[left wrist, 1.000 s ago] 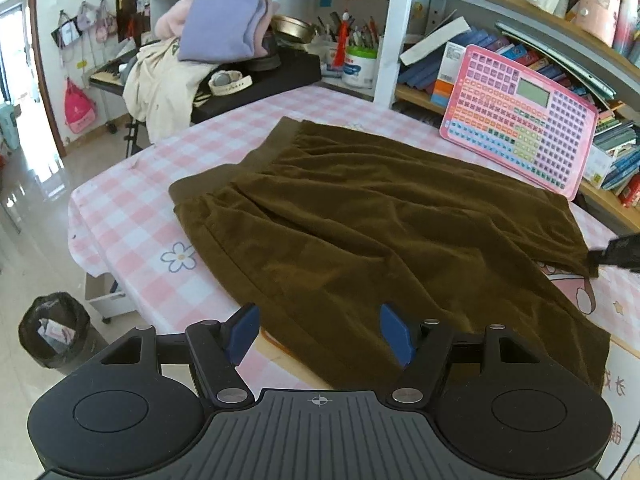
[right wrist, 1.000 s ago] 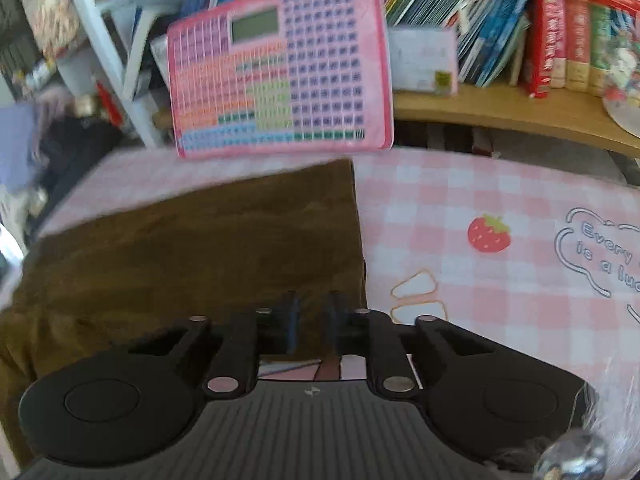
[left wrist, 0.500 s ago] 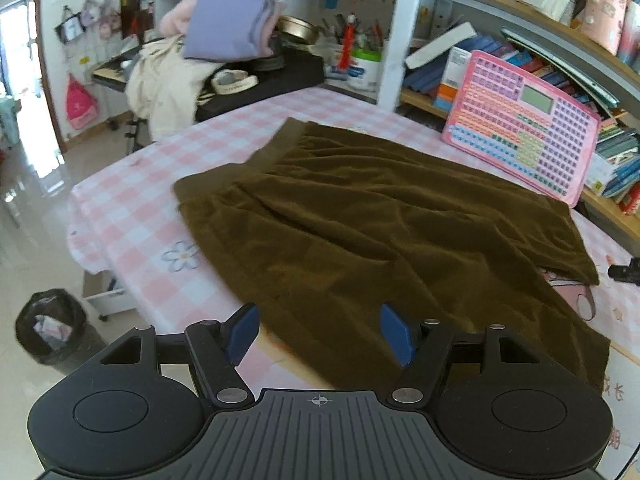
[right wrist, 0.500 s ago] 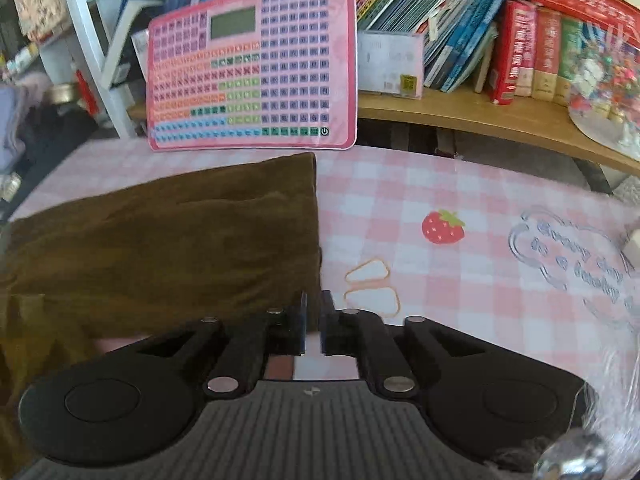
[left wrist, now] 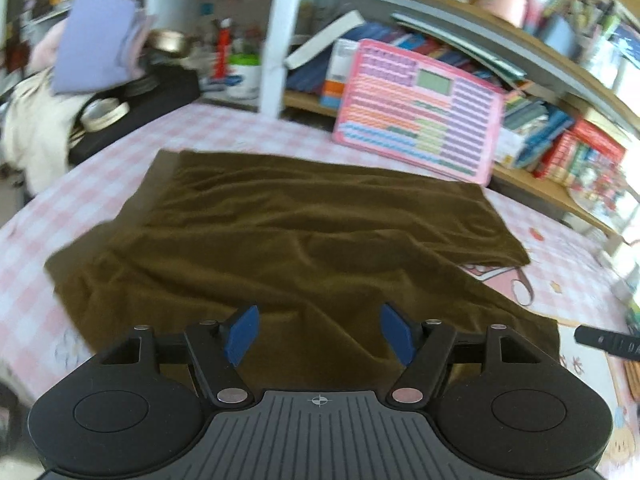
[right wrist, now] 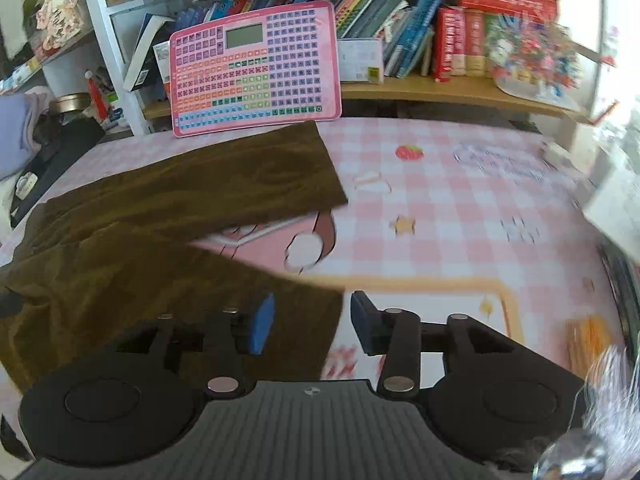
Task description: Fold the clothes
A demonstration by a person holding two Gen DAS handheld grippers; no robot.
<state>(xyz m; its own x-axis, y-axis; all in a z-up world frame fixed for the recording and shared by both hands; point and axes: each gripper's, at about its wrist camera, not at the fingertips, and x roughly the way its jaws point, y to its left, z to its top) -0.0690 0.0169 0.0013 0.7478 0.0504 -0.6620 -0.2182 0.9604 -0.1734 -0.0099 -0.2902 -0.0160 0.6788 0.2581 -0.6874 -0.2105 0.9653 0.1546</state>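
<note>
So far the brown trousers (left wrist: 304,248) lie spread flat, unfolded, on the checked table (right wrist: 440,208). Left gripper (left wrist: 320,334) wide open, empty; right gripper (right wrist: 312,326), just opened, empty.

Both fisheye views are daylit and bright, with glare blown out at the right edge of each. Straight lines bow hard toward the rims, the bookshelves (left wrist: 500,24) most of all. Motion blur smears the tabletop (right wrist: 460,208) pattern, heaviest at its right edge, and softens the shelf clutter.
</note>
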